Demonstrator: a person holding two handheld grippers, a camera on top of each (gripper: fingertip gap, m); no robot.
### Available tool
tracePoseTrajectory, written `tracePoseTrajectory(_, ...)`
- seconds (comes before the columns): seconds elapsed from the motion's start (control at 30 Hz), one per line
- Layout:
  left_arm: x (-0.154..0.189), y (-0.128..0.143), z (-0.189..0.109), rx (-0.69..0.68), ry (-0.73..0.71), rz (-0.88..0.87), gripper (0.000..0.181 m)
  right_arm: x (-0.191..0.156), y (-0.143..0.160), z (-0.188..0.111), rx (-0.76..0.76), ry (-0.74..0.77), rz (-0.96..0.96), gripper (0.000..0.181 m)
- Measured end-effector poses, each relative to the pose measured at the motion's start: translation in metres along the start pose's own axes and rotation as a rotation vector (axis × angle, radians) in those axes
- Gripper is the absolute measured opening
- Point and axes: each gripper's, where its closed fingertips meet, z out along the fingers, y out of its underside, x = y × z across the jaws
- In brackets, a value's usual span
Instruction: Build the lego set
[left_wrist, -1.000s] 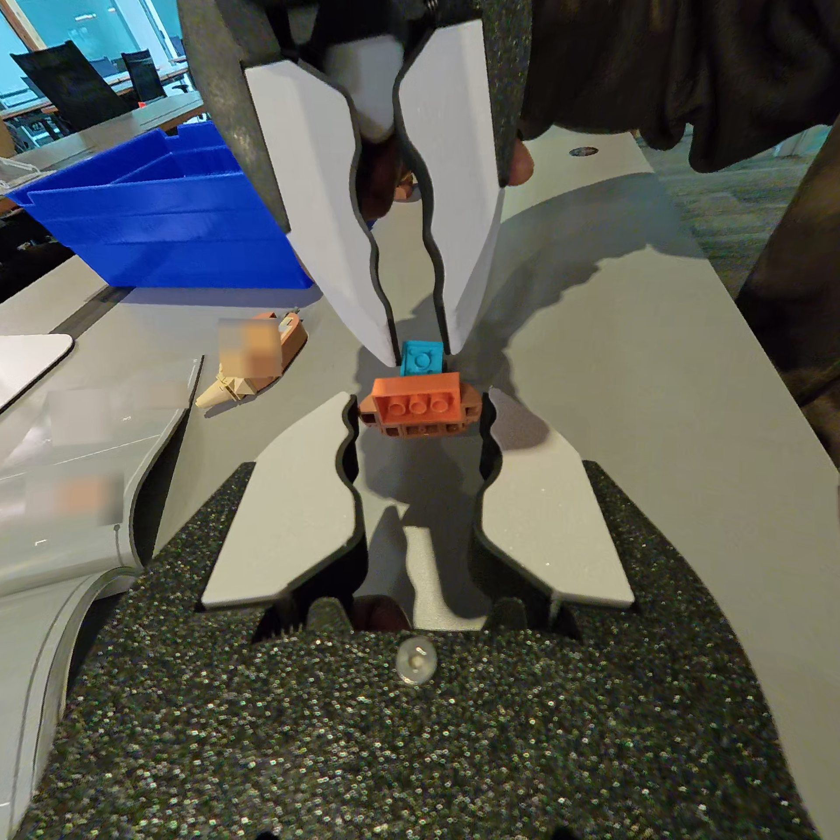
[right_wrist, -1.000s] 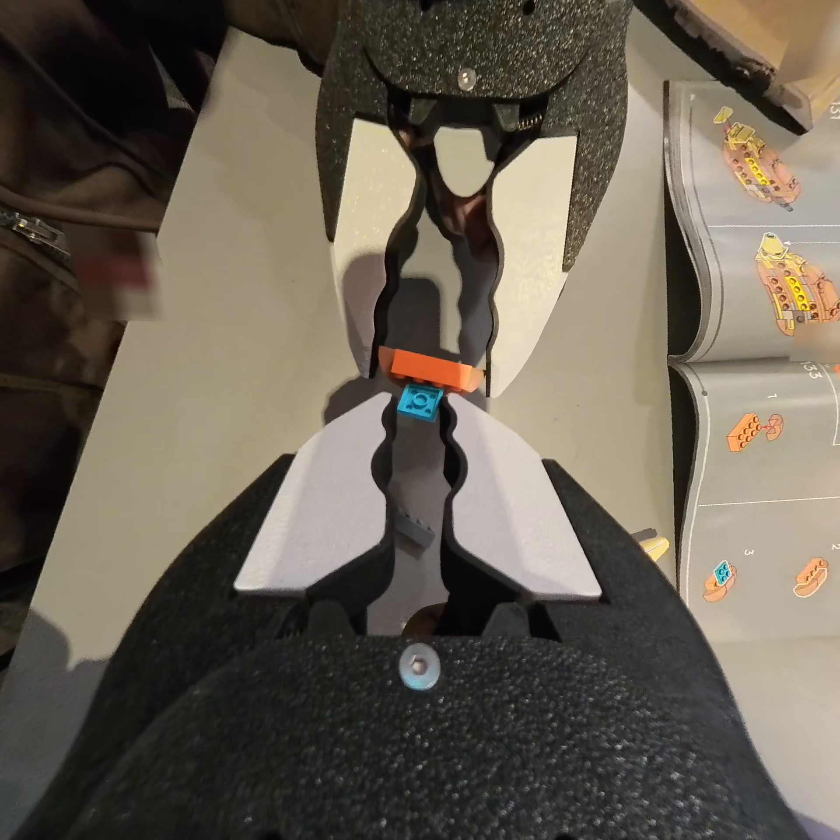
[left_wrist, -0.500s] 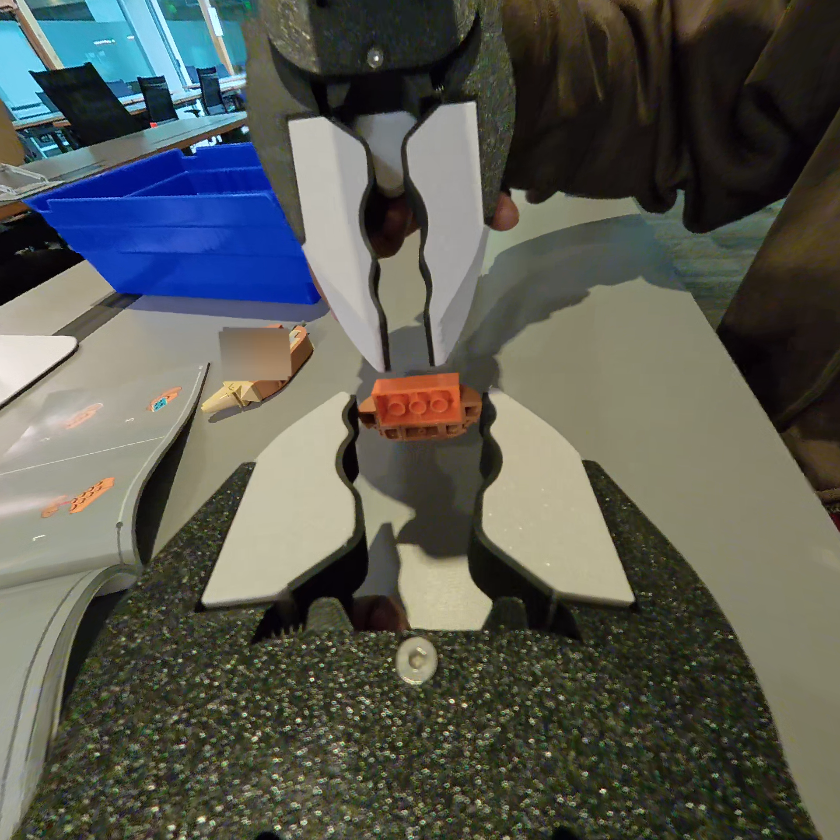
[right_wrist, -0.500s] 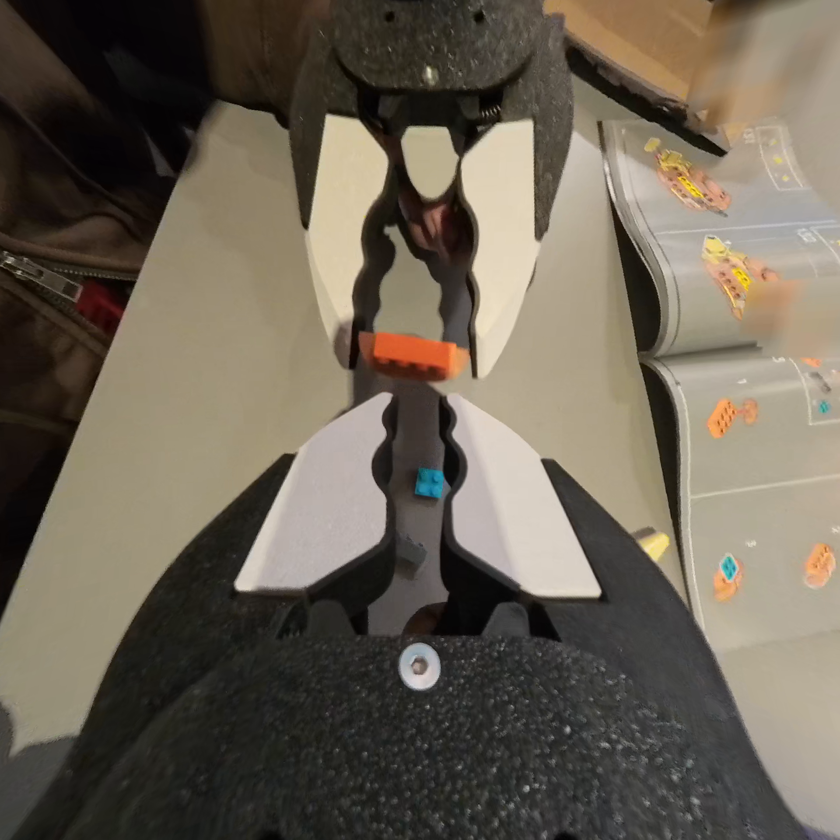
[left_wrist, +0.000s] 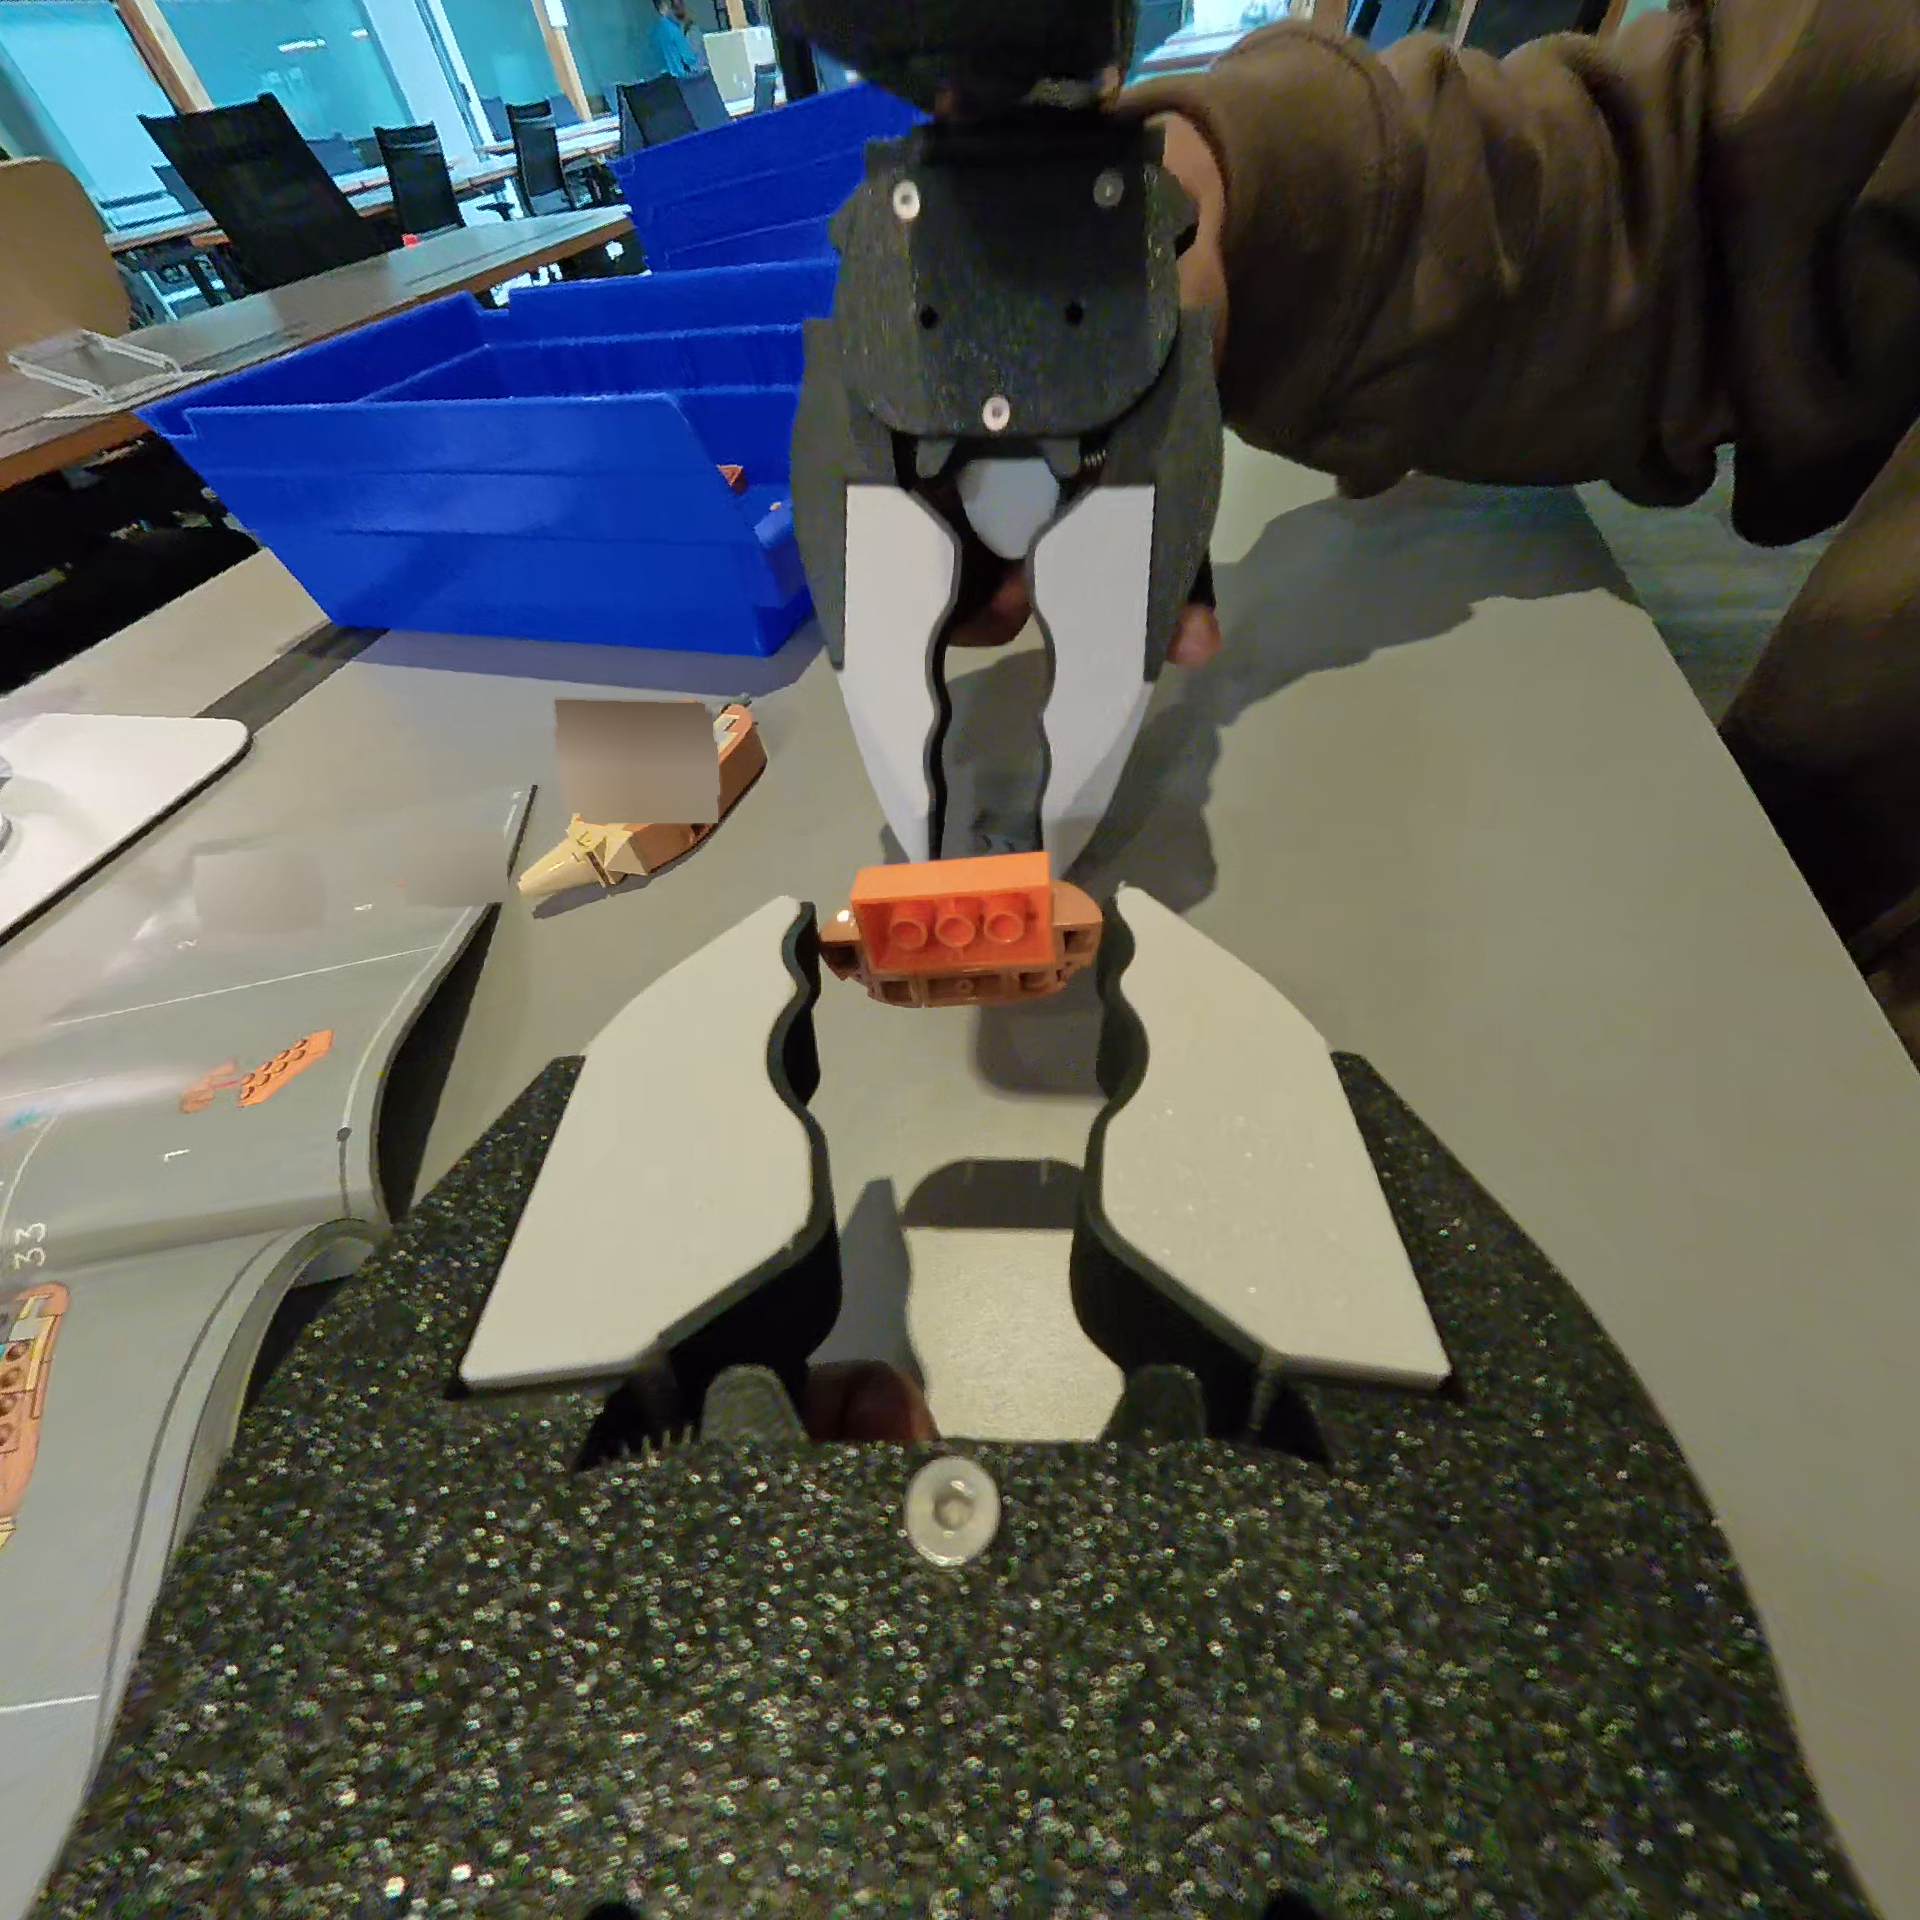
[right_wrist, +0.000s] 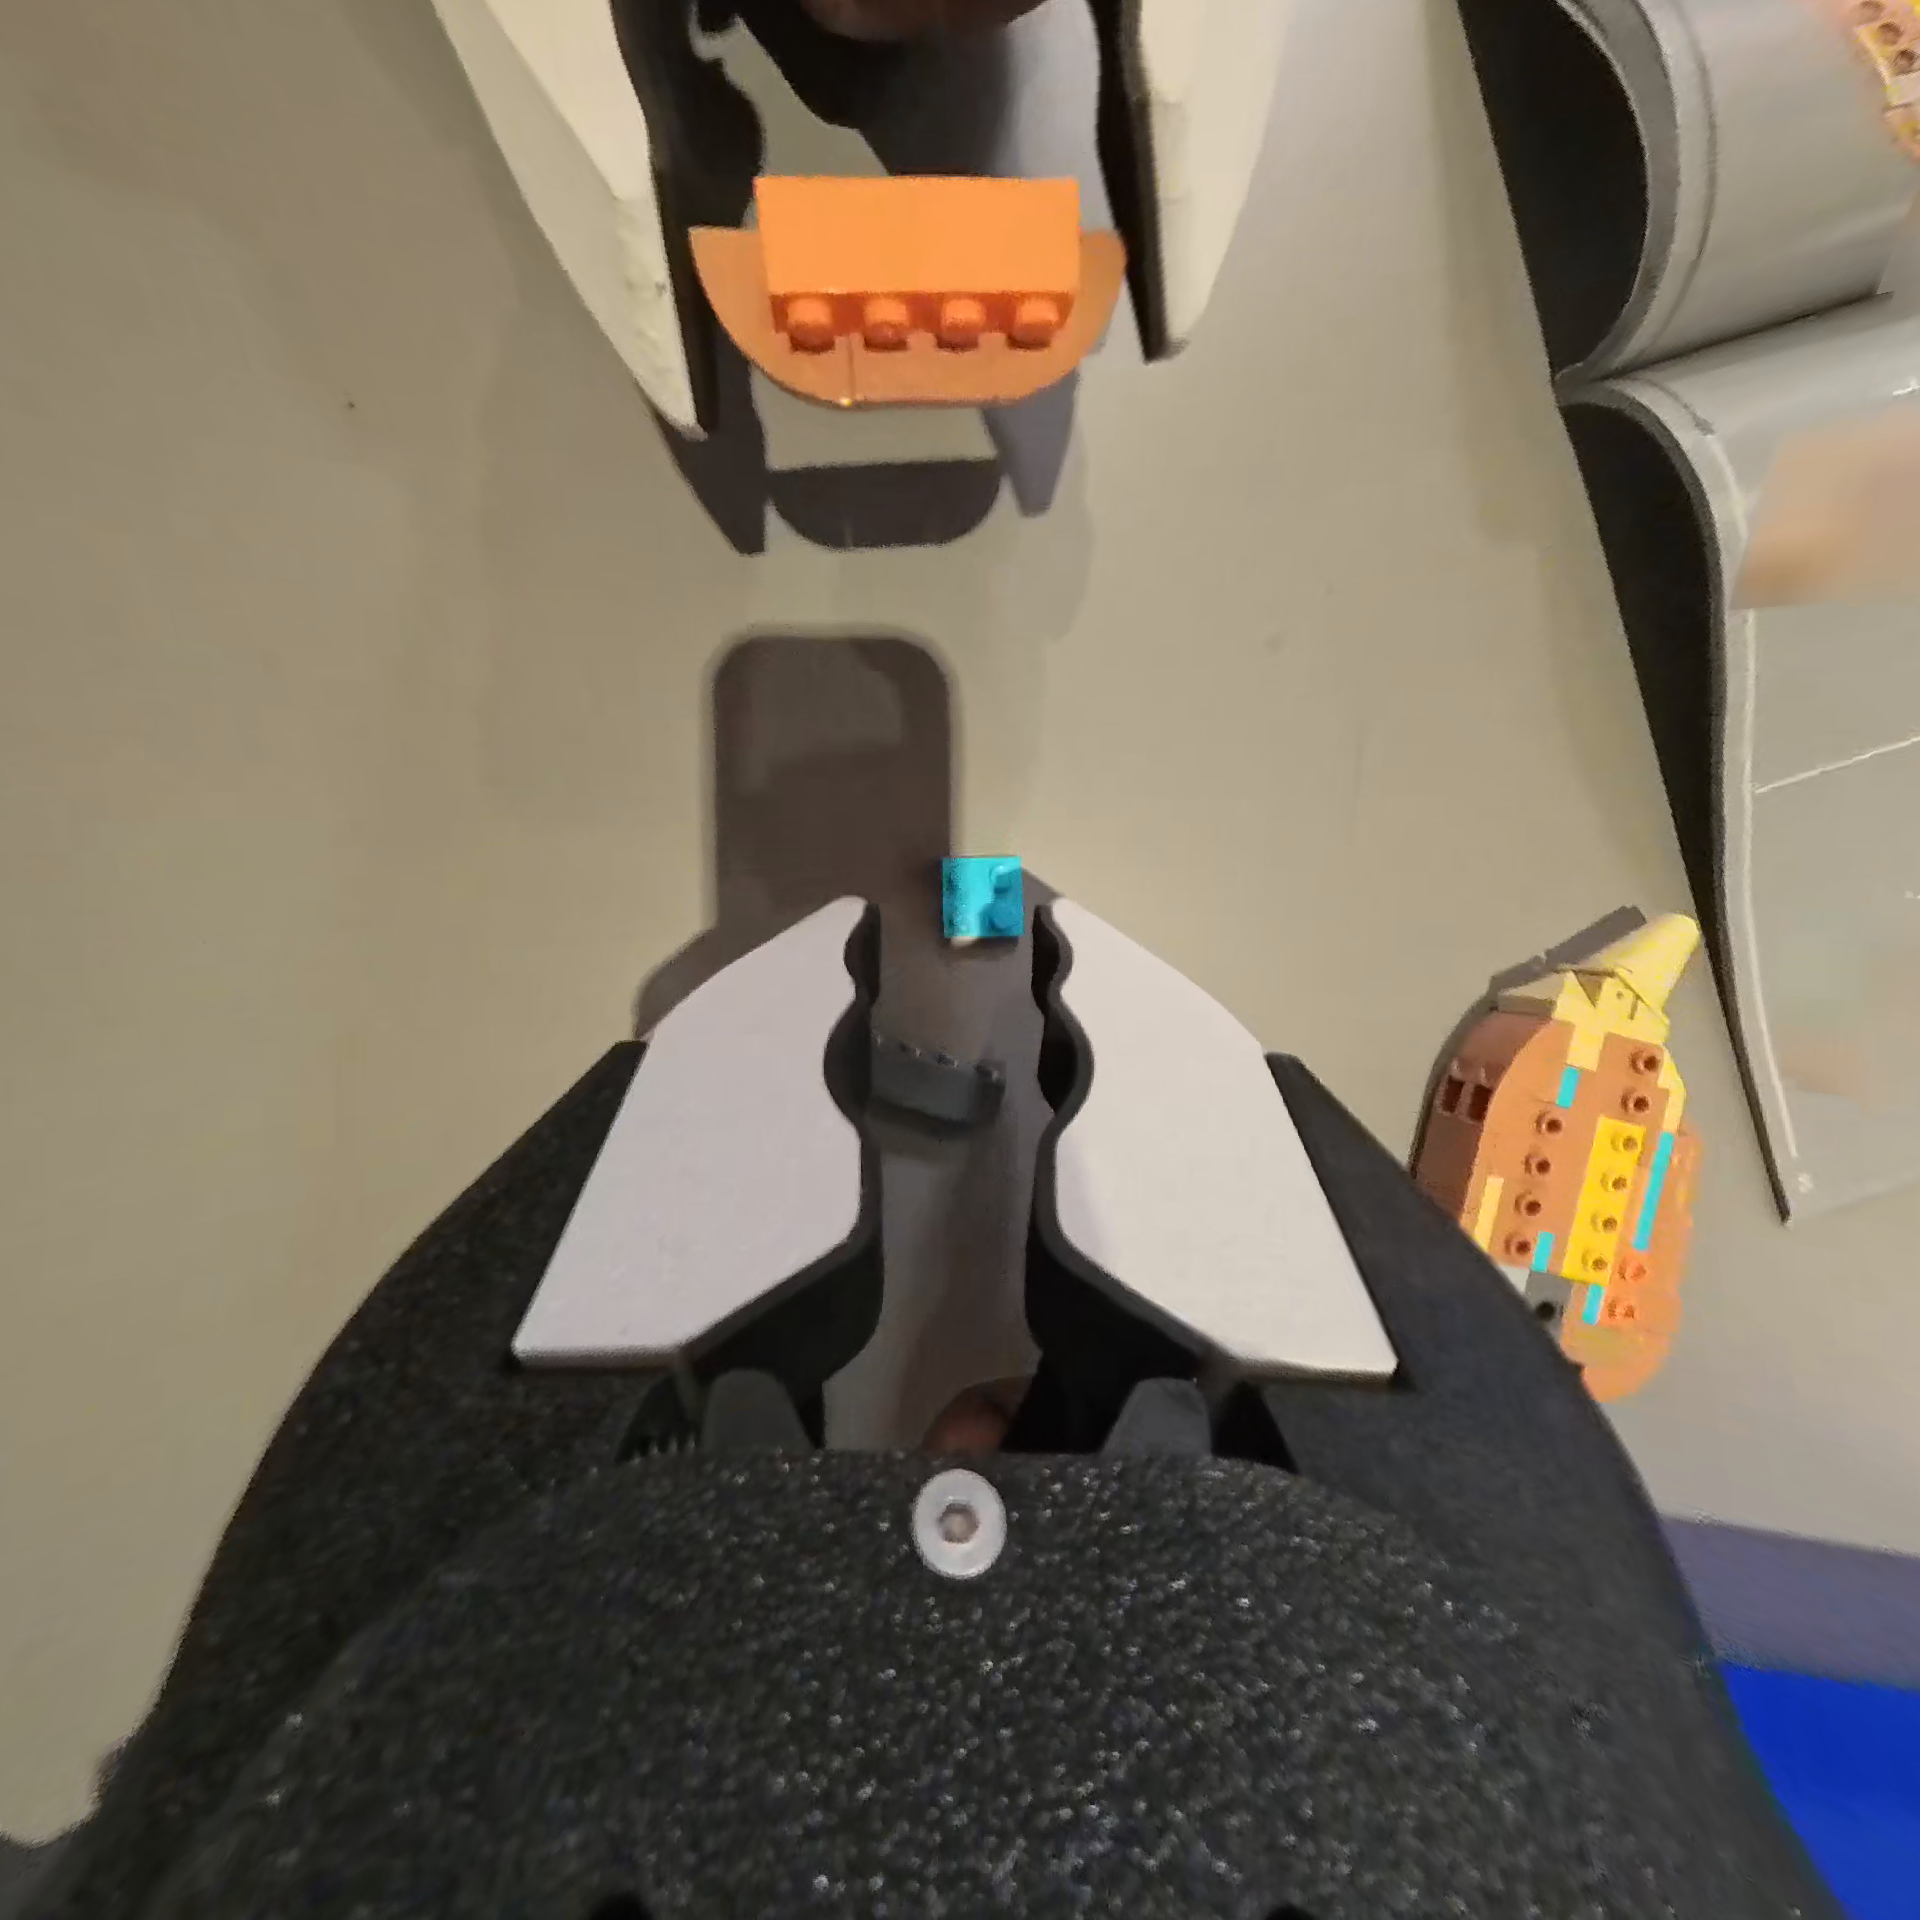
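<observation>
Gripping the orange brick (left_wrist: 956, 930) in my left gripper (left_wrist: 961, 935), I hold my right gripper (right_wrist: 951, 914) unclenched over the blue plate (right_wrist: 982, 900); blue bins (left_wrist: 499, 509) hold perhaps one brown piece.

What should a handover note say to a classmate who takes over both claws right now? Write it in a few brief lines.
Left claw: shut on the orange brick assembly, held above the table.
Right claw: open, holding nothing, pointing down over the small blue plate on the table; a dark grey piece lies just behind it.
Partly built ship sits beside the open instruction booklet.
Done: orange assembly gripped. Left: pick up the blue plate and, probably, press it onto the orange assembly.
</observation>
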Motion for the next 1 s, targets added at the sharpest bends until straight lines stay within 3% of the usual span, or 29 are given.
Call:
tracePoseTrajectory(0.4, -0.001, -0.003, -0.002, 0.023, -0.006, -0.006, 0.052, 0.002, 0.008, 0.013, -0.178, -0.062, -0.038, 0.04)
tracePoseTrajectory(0.5, -0.002, -0.003, -0.003, 0.026, -0.006, -0.01, 0.052, 0.003, 0.008, 0.016, -0.2, -0.079, -0.013, 0.034)
tracePoseTrajectory(0.6, -0.002, -0.003, -0.003, 0.027, -0.008, -0.014, 0.052, 0.005, 0.009, 0.017, -0.244, -0.088, -0.021, 0.016)
tracePoseTrajectory(0.77, -0.003, -0.003, -0.003, 0.028, -0.01, -0.019, 0.052, 0.005, 0.009, 0.017, -0.286, -0.101, -0.037, 0.016)
tracePoseTrajectory(0.9, -0.004, -0.005, -0.005, 0.046, -0.012, -0.025, 0.052, 0.006, -0.004, 0.013, -0.148, -0.11, 0.024, 0.016)
tracePoseTrajectory(1.0, -0.005, -0.012, -0.009, 0.102, -0.001, -0.059, 0.052, 0.009, -0.046, -0.012, 0.164, -0.101, 0.092, 0.016)
